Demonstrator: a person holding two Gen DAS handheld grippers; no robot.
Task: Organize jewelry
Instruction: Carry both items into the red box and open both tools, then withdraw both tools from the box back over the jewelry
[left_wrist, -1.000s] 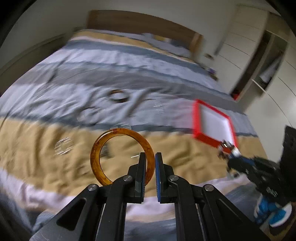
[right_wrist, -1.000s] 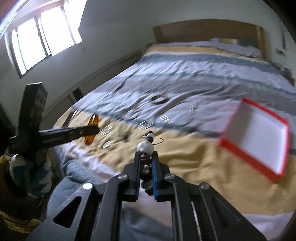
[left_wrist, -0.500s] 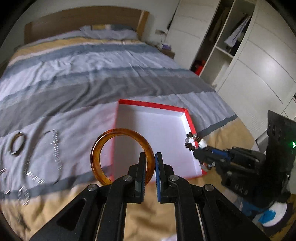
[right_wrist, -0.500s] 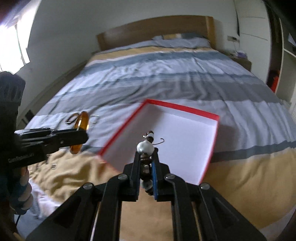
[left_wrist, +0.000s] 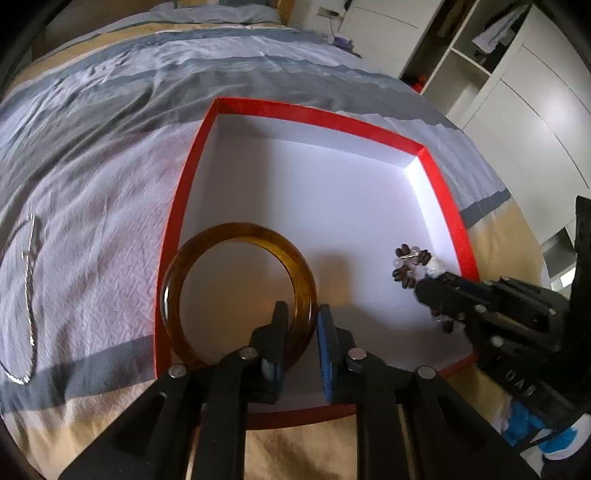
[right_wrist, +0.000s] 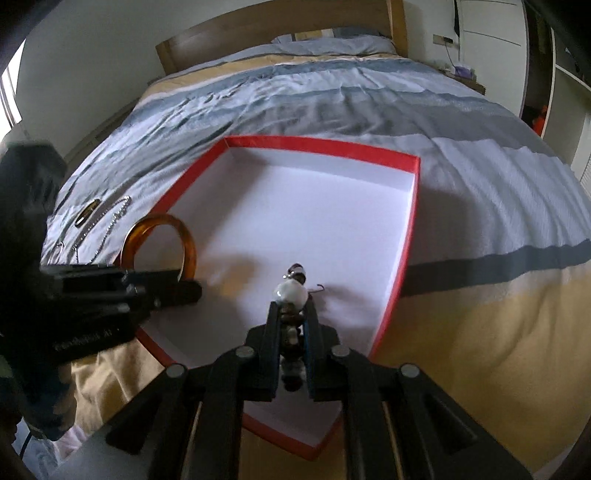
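the striped bed carries the red-rimmed box, its white floor bare, and i have both tongs over it — this is the deposit step. the left gripper has its jaws opening around the rim of the amber bangle, which stands over the box's near-left corner, so i let it drop clear. the right gripper is nearly closed on the beaded bracelet — next i part those jaws over the box floor.

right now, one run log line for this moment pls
phase: placing | left gripper: jaws opening, amber bangle between them, over red box | right gripper: shut on beaded bracelet, over box
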